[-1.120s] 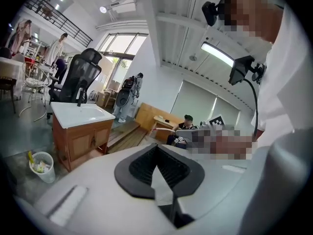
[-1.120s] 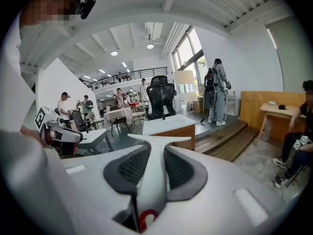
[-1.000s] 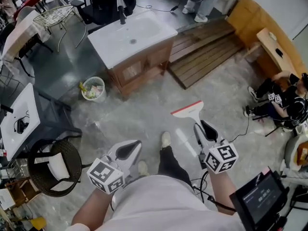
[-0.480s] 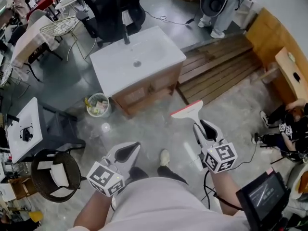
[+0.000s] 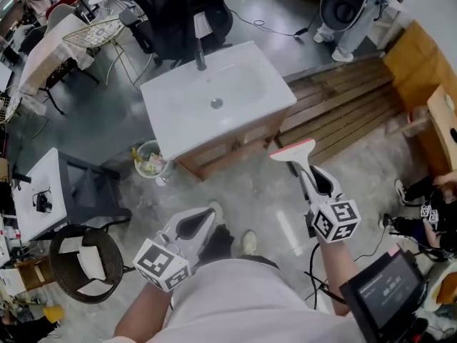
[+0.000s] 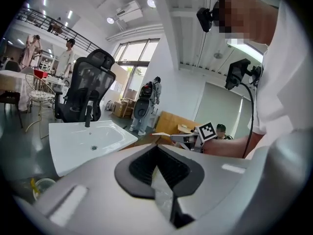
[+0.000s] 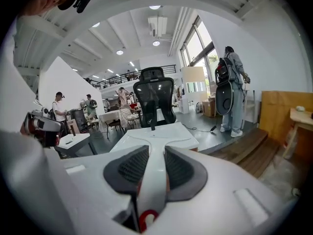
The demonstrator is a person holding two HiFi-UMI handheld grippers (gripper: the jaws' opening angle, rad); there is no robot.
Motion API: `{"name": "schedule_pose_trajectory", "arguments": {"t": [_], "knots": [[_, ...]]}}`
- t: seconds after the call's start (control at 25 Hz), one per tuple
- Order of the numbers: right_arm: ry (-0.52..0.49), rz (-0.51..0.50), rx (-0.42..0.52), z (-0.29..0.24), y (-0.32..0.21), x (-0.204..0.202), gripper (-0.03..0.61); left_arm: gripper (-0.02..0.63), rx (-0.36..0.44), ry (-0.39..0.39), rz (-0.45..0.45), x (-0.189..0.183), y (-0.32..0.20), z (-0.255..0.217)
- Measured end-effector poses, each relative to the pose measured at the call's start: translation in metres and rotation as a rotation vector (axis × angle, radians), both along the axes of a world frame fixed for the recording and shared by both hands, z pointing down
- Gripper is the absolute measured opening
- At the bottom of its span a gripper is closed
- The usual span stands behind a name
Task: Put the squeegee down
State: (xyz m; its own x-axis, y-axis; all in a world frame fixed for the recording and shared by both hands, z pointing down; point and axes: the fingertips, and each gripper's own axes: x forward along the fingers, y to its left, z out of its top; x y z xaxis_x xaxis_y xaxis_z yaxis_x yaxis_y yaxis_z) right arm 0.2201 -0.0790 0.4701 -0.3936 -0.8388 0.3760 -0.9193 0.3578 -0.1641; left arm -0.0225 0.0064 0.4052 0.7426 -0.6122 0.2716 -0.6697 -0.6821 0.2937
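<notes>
The squeegee (image 5: 294, 151) is white with a red strip along its blade. Its handle (image 7: 150, 192) is clamped between the pads of my right gripper (image 5: 314, 184), which is shut on it. The blade end points away from me and hangs in the air just off the near right corner of the white washbasin (image 5: 235, 84). My left gripper (image 5: 191, 227) is lower left, over the floor in front of the wooden cabinet (image 5: 228, 145). Its jaws are shut with nothing in them (image 6: 159, 173). The left gripper view also catches the right gripper (image 6: 188, 140) with the squeegee.
A black faucet (image 5: 200, 52) stands at the basin's back, with a black office chair (image 5: 178, 9) behind it. A waste bin (image 5: 148, 161) sits left of the cabinet, a wicker chair (image 5: 82, 259) lower left, wooden pallets (image 5: 343, 113) to the right. A person (image 5: 350, 6) stands beyond.
Both grippers and the person have come closer to the washbasin. The squeegee's blade, earlier over open floor, now hangs by the basin's near right corner. The grip has not changed.
</notes>
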Motion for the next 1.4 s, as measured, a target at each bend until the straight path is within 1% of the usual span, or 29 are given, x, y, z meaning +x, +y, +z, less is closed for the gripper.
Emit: {"name": "schedule_pose_trajectory", "arguments": {"t": [0.16,0.32,0.44,0.52,0.64,0.76,0.92,1.04,1.24,1.4], "knots": [[-0.012,0.049,-0.013,0.004,-0.052,-0.019,0.107,0.003,-0.009,0.027,0.02,-0.028,-0.048,0.004],[0.021,0.073,-0.006,-0.001,-0.11,-0.037,0.107,0.003,0.019,0.047,0.058,-0.054,-0.1,-0.002],[0.018,0.092,-0.005,0.003,-0.15,-0.051,0.107,0.003,0.022,0.039,0.089,-0.071,-0.131,0.0],[0.019,0.099,-0.008,0.009,-0.176,-0.059,0.107,0.003,0.01,0.037,0.091,-0.081,-0.146,0.005],[0.034,0.085,-0.013,0.017,-0.216,-0.068,0.107,0.003,-0.007,0.042,0.072,-0.088,-0.166,0.01],[0.049,0.059,-0.014,0.022,-0.261,-0.074,0.107,0.003,-0.011,0.043,0.055,-0.088,-0.189,0.011],[0.07,0.028,-0.014,0.032,-0.324,-0.072,0.107,0.003,-0.045,0.053,0.019,-0.082,-0.221,0.011],[0.083,-0.001,-0.014,0.04,-0.375,-0.065,0.107,0.003,-0.058,0.046,-0.027,-0.07,-0.251,0.007],[0.09,-0.032,-0.019,0.062,-0.454,-0.047,0.107,0.003,-0.05,0.024,-0.102,-0.044,-0.308,-0.004],[0.095,-0.056,-0.031,0.088,-0.508,-0.039,0.107,0.003,-0.057,-0.001,-0.164,-0.028,-0.339,-0.005]]}}
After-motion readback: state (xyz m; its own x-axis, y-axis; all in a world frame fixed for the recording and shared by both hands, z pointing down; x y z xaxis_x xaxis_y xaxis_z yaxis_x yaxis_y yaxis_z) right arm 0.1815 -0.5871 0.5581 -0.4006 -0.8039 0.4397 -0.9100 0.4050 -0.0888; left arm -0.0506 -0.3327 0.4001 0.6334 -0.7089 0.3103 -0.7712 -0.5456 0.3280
